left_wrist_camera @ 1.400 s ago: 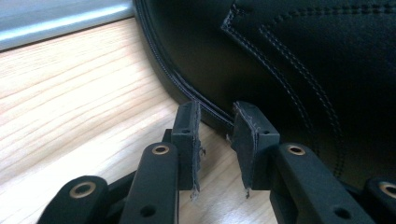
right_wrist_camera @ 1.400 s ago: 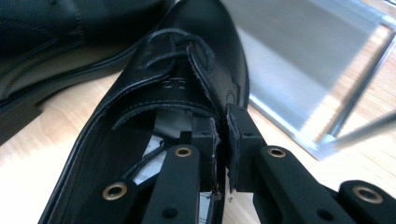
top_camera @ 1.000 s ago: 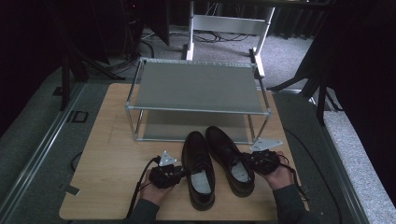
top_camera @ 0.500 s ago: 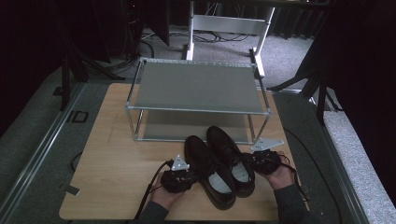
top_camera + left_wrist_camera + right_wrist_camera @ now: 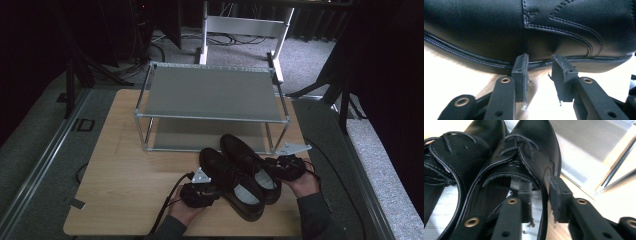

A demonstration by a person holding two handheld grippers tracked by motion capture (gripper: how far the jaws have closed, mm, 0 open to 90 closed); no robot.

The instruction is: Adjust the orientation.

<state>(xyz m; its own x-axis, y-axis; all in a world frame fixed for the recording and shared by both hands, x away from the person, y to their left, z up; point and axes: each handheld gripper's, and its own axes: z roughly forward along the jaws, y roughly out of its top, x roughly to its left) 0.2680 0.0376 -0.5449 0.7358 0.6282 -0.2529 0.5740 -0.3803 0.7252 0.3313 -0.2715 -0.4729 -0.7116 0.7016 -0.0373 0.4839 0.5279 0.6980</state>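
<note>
1. On the wooden table (image 5: 125,175), just in front of the two-tier metal rack (image 5: 212,95), I have a pair of black lace-up shoes lying side by side, toes angled toward the rack's lower shelf (image 5: 200,135).

2. My left gripper (image 5: 200,192) sits against the outer side of the left shoe (image 5: 230,182). Its own camera shows the jaws part open with bare wood between them, tips just at the shoe's welt; they have just been opening and grip nothing.

3. My right gripper (image 5: 285,167) is at the heel end of the right shoe (image 5: 247,160). Its camera shows one jaw inside the shoe's opening and the other outside, straddling the side wall of the collar. These jaws have also just been opening, and I see a gap between the pads and the leather, so I judge the shoe released rather than held.

4. I read this step as squaring up the pair before it goes to the rack.

5. To do it well, I would nudge with the left tips low on the sole edge, not the soft upper, so the shoe slides instead of tipping.

6. For a lift, I would seat the right jaws deeper over the collar, close firmly, and keep the toe level with the shelf.
</note>
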